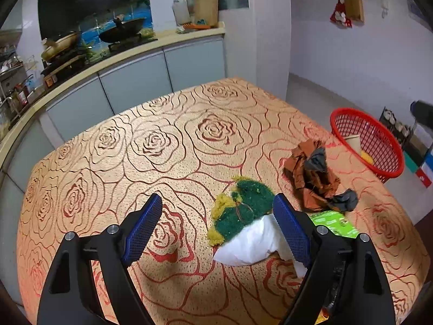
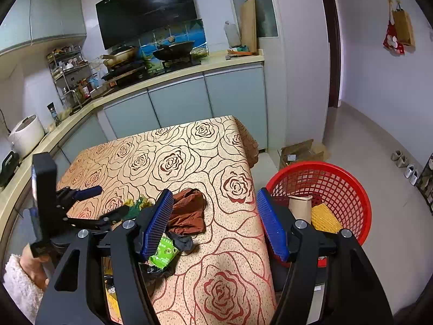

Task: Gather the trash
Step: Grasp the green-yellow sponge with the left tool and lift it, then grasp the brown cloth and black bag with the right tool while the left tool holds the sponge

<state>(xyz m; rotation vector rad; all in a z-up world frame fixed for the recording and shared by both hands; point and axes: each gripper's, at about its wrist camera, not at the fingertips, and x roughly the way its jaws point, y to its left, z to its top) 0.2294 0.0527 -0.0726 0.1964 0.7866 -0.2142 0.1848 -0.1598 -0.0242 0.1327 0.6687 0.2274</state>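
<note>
The left tool (image 1: 217,226) is wide open, with nothing held, over the green scrub pad (image 1: 245,205) and white tissue (image 1: 254,243) on the bench (image 1: 108,168). The right tool (image 2: 215,223) waits half open and empty near the red basket (image 2: 360,189). If the left tool closes off-center, the soft tissue may slip out.

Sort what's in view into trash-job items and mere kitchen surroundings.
Job: green-yellow scouring pad, white tissue, brown crumpled wrapper, green packet, red basket.

Surroundings: wok, rice cooker, cutting board, cardboard box.
</note>
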